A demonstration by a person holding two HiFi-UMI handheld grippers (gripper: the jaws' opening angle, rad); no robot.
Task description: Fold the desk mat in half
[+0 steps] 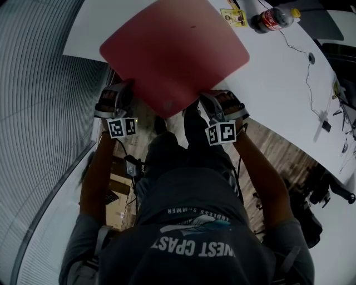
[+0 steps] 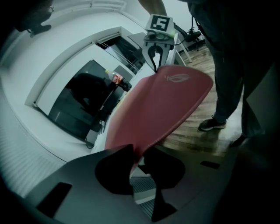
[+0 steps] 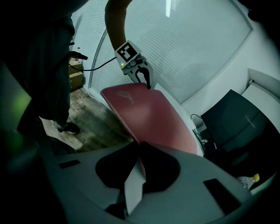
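1. Two grippers hold one red desk mat [image 1: 172, 53] by its near edge, one at each near corner.
2. The left gripper [image 1: 123, 90] has its jaws closed down on the mat's near left corner. The left gripper view shows the thin red sheet pinched between the two dark pads, with only the sheet's thickness between them.
3. The right gripper [image 1: 214, 101] grips the near right corner in the same way. In the right gripper view the pads meet on the mat's edge and the sheet runs away from them toward the other gripper.
4. The mat lies flat and unfolded across the near edge of the white table [image 1: 267, 83]. Its far part rests on the tabletop, while its near part, with both gripped corners, reaches out past that edge over the wooden floor [image 1: 267, 147].
5. A pale logo [image 1: 168, 104] is printed on the mat close to its near edge, between the two grippers.
6. A bottle with a red label [image 1: 272, 18] lies toward the table's far edge, well apart from the mat, with a yellow card [image 1: 233, 16] just beside it.
7. A thin cable [image 1: 307, 83] trails across the tabletop to the right of the mat.
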